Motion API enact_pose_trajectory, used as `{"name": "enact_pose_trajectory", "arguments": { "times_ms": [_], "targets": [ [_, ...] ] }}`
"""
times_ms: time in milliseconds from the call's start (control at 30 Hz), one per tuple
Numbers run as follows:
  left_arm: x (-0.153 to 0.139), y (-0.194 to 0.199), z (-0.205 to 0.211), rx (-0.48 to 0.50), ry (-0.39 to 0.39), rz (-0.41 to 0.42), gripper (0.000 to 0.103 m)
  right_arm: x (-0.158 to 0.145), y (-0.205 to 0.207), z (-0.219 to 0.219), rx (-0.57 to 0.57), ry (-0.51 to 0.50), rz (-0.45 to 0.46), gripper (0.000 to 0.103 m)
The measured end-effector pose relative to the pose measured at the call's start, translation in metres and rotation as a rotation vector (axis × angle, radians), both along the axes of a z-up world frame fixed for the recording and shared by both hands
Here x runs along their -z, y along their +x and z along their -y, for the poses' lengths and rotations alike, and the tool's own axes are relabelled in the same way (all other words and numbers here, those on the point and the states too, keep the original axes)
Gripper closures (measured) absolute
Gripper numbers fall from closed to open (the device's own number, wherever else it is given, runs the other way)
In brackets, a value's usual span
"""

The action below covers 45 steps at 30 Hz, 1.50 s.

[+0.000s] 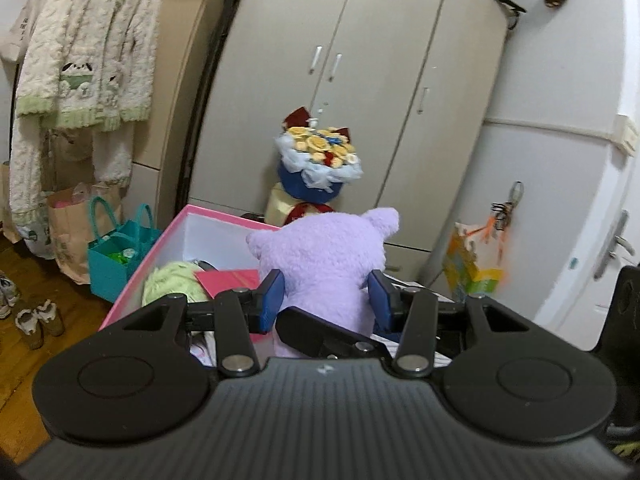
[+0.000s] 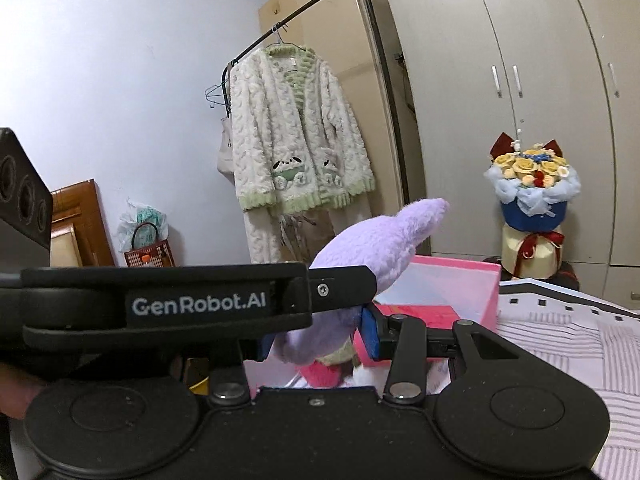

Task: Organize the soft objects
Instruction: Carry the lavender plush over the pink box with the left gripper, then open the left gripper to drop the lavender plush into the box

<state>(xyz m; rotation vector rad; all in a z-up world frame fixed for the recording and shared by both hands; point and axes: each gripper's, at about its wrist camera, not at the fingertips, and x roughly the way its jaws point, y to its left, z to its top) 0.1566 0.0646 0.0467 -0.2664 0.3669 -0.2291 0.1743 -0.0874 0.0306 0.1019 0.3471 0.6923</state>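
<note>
Purple plush toy (image 1: 324, 256) is held low in the centre of the left wrist view, clamped from both sides by the blue pads of the left gripper (image 1: 326, 294), above the pink box (image 1: 132, 280); in the right wrist view the same toy is seen at centre frame, pinched by the right gripper (image 2: 314, 336), whose near finger is largely hidden behind the other tool's black arm.

So one toy is gripped by two grippers at once; to do this step well, both grips are best kept firm and level while the toy is carried over the box opening, and it is best lowered clear of the rim before either grip is eased, since soft fur compresses and can slip.

Counted: one purple toy; one pink box, with one pale green soft item (image 1: 172, 284) and one red card (image 1: 232, 280) seen inside it; one flower bouquet (image 1: 320, 160) at centre frame; one fluffy cream jacket (image 2: 296, 136) hung on a rack; one teal bag (image 1: 116, 256) at lower left.
</note>
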Motion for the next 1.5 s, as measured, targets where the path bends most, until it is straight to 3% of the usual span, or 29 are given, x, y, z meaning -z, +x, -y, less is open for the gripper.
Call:
{"name": "enact_pose_trajectory", "arguments": {
  "times_ms": [333, 500, 767, 900, 1033, 1067, 1133, 1333, 1500],
  "targets": [
    [0.010, 0.068, -0.014, -0.067, -0.023, -0.100, 0.057, 0.013, 0.070, -0.013, -0.046, 0.021, -0.079, 0.057],
    [0.015, 0.095, -0.026, -0.079, -0.081, -0.154, 0.057, 0.012, 0.098, -0.020, -0.086, -0.016, -0.136, 0.057],
    [0.039, 0.116, -0.031, -0.069, -0.085, -0.246, 0.057, 0.028, 0.122, -0.022, -0.147, -0.096, -0.242, 0.057],
    [0.047, 0.120, -0.033, -0.040, -0.118, -0.288, 0.058, 0.032, 0.115, -0.033, -0.090, -0.240, -0.198, 0.057],
    [0.046, 0.114, -0.025, -0.064, -0.070, -0.257, 0.058, 0.032, 0.103, -0.041, -0.041, -0.389, -0.161, 0.051],
    [0.044, 0.111, -0.023, -0.071, -0.057, -0.248, 0.055, 0.031, 0.099, -0.039, -0.029, -0.398, -0.148, 0.049],
    [0.040, 0.102, -0.020, -0.078, -0.032, -0.220, 0.053, 0.028, 0.088, -0.032, -0.008, -0.404, -0.129, 0.033],
    [0.028, 0.075, -0.015, -0.079, 0.010, -0.174, 0.044, 0.024, 0.062, -0.013, 0.017, -0.389, -0.071, 0.032],
    [0.018, 0.051, -0.013, -0.058, 0.038, -0.153, 0.040, 0.014, 0.035, 0.009, 0.018, -0.318, -0.043, 0.032]
  ]
}}
